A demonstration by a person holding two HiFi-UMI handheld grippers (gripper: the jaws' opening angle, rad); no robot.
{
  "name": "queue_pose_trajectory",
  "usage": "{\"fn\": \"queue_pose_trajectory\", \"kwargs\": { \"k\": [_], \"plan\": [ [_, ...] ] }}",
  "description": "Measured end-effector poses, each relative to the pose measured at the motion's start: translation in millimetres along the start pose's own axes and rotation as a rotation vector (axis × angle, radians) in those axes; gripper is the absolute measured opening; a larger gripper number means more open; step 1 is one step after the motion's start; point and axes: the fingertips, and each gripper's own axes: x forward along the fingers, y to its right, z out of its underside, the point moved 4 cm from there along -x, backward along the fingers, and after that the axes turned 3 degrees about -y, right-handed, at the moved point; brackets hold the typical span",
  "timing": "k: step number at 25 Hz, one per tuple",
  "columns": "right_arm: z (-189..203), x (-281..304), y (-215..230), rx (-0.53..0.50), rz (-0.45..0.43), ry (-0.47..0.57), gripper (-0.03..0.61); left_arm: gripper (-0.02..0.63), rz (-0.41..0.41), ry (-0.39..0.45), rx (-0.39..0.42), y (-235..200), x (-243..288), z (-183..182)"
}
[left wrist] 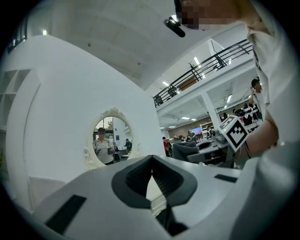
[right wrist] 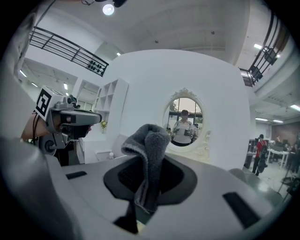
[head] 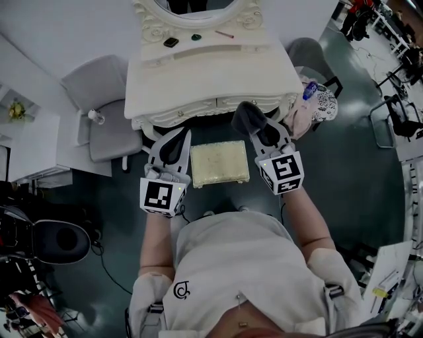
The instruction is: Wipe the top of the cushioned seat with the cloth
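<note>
The cushioned seat [head: 219,165] is a cream, rectangular stool standing on the floor in front of me, partly under the dressing table. My right gripper [head: 256,129] is held above the seat's right edge, shut on a grey cloth [head: 244,117]. In the right gripper view the cloth [right wrist: 151,140] sticks up folded between the jaws of that gripper [right wrist: 149,161]. To the seat's left, at about the same height, my left gripper [head: 176,144] is shut with nothing in it. The left gripper view has that gripper [left wrist: 152,163] with its jaw tips touching.
A white dressing table [head: 211,79] with an oval mirror [head: 198,8] stands just beyond the seat, with small items [head: 171,41] on top. A grey chair [head: 106,112] is at its left, another grey chair [head: 309,56] and a patterned bundle [head: 320,102] at its right.
</note>
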Motion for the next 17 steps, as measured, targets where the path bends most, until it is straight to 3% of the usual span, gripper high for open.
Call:
{"fn": "queue_pose_trajectory", "kwargs": {
  "k": [9, 17],
  "plan": [
    [-3, -9, -1, 0.005, 0.015, 0.034, 0.064, 0.012, 0.015, 0.016, 0.027, 10, -1, -6],
    [8, -13, -3, 0.025, 0.016, 0.000, 0.064, 0.012, 0.015, -0.004, -0.071, 13, -8, 10]
  ]
}}
